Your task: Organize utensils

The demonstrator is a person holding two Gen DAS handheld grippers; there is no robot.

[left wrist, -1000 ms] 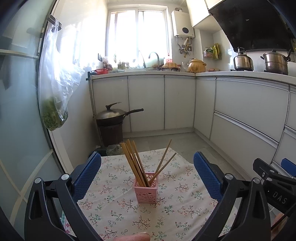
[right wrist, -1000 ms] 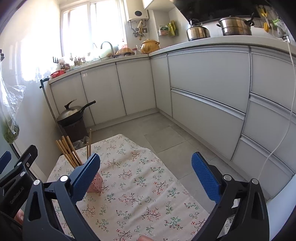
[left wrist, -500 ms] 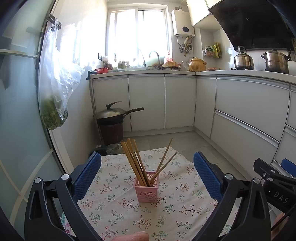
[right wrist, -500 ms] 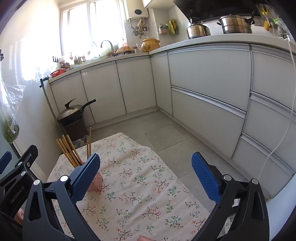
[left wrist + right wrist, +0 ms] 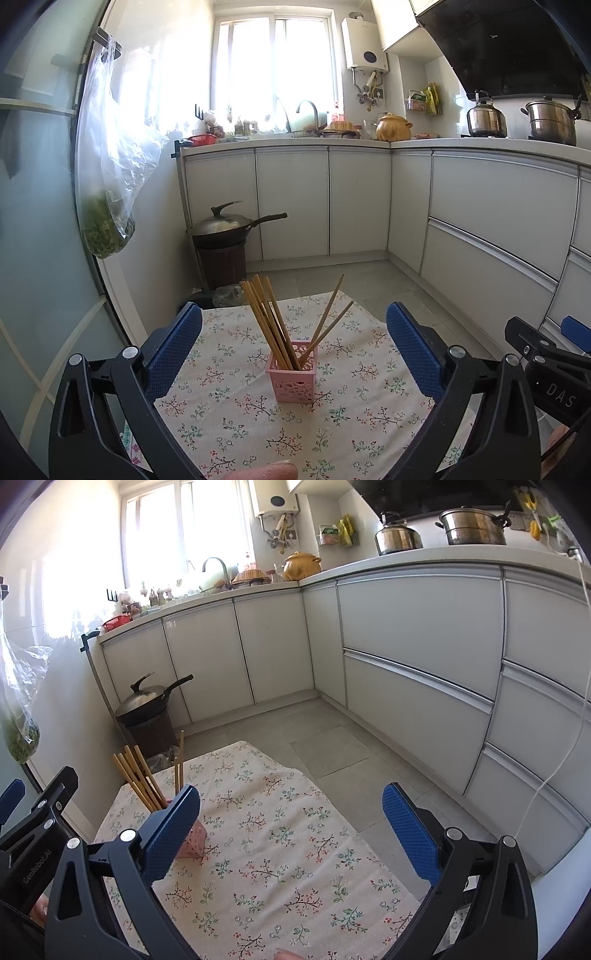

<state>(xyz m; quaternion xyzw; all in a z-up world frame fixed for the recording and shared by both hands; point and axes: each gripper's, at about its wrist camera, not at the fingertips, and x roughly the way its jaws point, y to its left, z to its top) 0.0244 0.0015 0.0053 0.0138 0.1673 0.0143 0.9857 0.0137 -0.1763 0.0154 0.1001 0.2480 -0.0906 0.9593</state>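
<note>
A: Where did the utensils stand?

B: A bunch of wooden chopsticks stood in a small pink basket on the floral tablecloth. In the left wrist view the basket sat dead centre, between the two blue pads. Most sticks leaned toward eleven o'clock; two leaned toward one o'clock.

A: And the left gripper?

B: Its tongs were spread wide and held nothing, and the basket lay beyond the tips, apart from both pads.

A: The right gripper?

B: Also spread, empty, over bare cloth. In its view the basket was at about nine o'clock, half hidden behind the left-side pad, with the chopsticks rising above it. I could not tell whether that pad touched the basket.

A: Could each tool see the other?

B: Yes. The right gripper's black frame showed at four o'clock in the left view, and the left one's frame at eight o'clock in the right view.

A: Anything else around?

B: A lidded wok on a dark stand at eleven o'clock past the table's far edge, and white cabinets at twelve.
</note>
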